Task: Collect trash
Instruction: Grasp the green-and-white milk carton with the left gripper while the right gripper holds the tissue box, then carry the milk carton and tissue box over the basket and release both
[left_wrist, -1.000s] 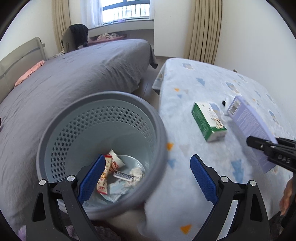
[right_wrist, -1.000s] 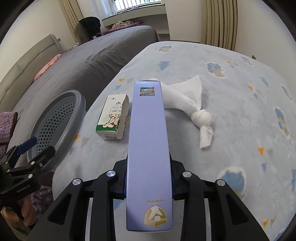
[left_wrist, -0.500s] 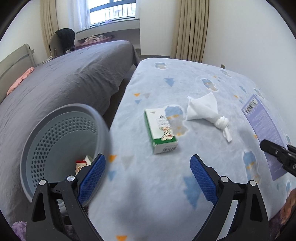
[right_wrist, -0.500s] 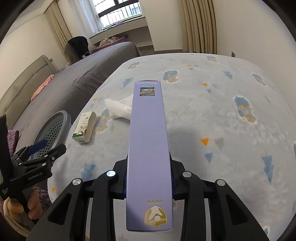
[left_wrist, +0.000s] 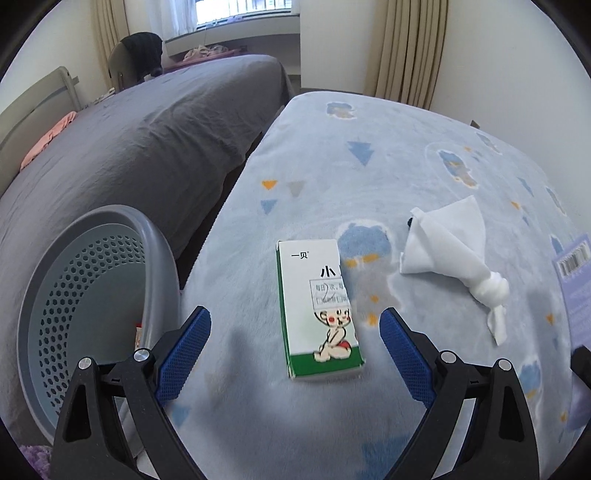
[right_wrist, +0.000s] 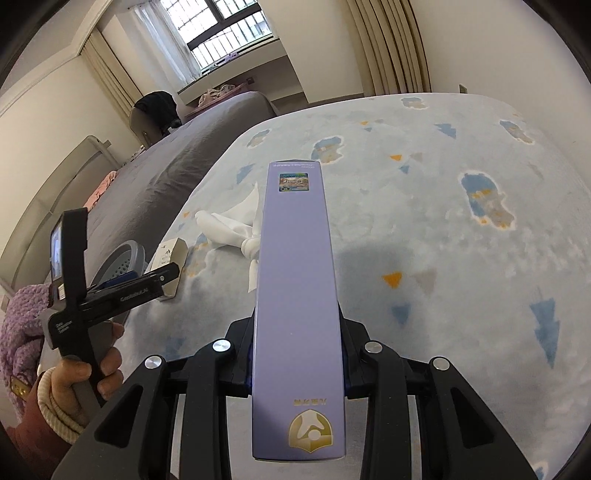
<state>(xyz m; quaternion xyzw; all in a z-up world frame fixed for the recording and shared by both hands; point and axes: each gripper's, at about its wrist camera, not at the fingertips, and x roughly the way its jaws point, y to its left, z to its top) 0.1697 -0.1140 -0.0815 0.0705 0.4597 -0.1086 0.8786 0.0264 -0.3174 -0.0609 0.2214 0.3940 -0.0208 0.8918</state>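
A white and green medicine box (left_wrist: 319, 306) lies on the light blue blanket (left_wrist: 369, 177), straight ahead of my open, empty left gripper (left_wrist: 295, 339), whose blue pads sit either side of its near end. A knotted white tissue (left_wrist: 450, 254) lies to its right. The grey perforated trash basket (left_wrist: 92, 295) stands at the left by the bed edge. My right gripper (right_wrist: 297, 369) is shut on a long purple box (right_wrist: 297, 295), held above the blanket. The purple box also shows at the right edge of the left wrist view (left_wrist: 574, 280). The medicine box (right_wrist: 170, 260) and tissue (right_wrist: 232, 225) show left in the right wrist view.
A bed with a grey cover (left_wrist: 147, 129) lies at the left beyond the basket. A chair with dark clothing (left_wrist: 142, 51) stands by the window. Curtains (left_wrist: 406, 51) and a wall stand at the back. The left hand and gripper (right_wrist: 110, 291) show in the right wrist view.
My left gripper has swung right from over the basket to the medicine box and moved closer. My right gripper has lifted and drawn back with the purple box.
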